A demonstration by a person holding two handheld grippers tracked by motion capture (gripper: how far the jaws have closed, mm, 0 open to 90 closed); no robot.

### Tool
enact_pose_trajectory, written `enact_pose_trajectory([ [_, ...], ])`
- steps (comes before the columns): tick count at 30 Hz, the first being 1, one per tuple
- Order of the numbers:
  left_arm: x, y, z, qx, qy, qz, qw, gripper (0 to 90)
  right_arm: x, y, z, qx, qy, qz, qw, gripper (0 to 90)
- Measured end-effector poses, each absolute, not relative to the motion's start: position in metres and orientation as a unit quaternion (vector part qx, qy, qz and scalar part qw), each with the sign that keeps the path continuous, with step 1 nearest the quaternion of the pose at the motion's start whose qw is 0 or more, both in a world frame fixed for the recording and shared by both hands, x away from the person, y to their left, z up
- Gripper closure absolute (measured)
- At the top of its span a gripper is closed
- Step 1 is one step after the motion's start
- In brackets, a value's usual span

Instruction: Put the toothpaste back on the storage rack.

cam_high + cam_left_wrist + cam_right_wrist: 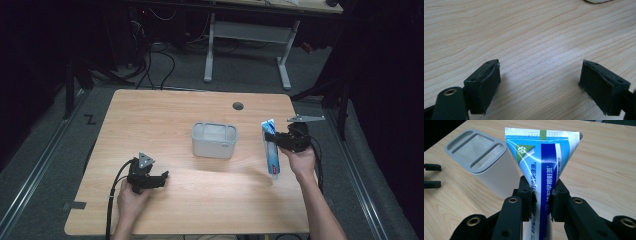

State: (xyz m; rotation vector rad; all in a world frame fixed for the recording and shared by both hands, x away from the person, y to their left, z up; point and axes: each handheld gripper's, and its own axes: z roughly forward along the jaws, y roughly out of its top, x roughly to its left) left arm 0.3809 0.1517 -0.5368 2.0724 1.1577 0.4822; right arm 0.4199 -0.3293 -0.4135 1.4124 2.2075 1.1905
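The right gripper (pixel 541 202) pinches the toothpaste tube (pixel 544 162) across its long axis; the holder (pixel 214 140) sits just left. The left gripper (pixel 540 85) rests spread, farther away.

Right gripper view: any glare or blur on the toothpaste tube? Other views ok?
Right gripper view: toothpaste tube sharp, sheen on its crimped top; right tool slightly soft. Left gripper view: left tool casts soft shadows on sharp wood grain. High view: table brightly lit, surroundings dark, grey holder slightly washed out.
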Motion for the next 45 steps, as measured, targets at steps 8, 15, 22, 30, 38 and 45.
enact_pose_trajectory([
  [8, 0.381, 0.152, -0.537, 0.801, 0.447, 0.186, 0.352, 17.2, 0.413, -0.319, -0.408, 0.469, 0.772, 0.41, 0.13, 74.2],
  [15, 0.381, 0.152, -0.537, 0.798, 0.452, 0.189, 0.351, 17.5, 0.409, -0.316, -0.401, 0.457, 0.773, 0.418, 0.137, 74.1],
  [22, 0.381, 0.152, -0.537, 0.798, 0.452, 0.189, 0.351, 17.4, 0.409, -0.305, -0.392, 0.442, 0.777, 0.429, 0.133, 74.1],
  [30, 0.381, 0.152, -0.537, 0.798, 0.453, 0.189, 0.351, 17.5, 0.405, -0.297, -0.383, 0.427, 0.783, 0.432, 0.135, 74.1],
  [38, 0.381, 0.152, -0.537, 0.798, 0.453, 0.189, 0.351, 17.5, 0.403, -0.295, -0.374, 0.419, 0.78, 0.444, 0.136, 74.1],
  [45, 0.381, 0.152, -0.537, 0.797, 0.453, 0.189, 0.351, 17.5, 0.399, -0.286, -0.365, 0.397, 0.782, 0.456, 0.148, 74.4],
])
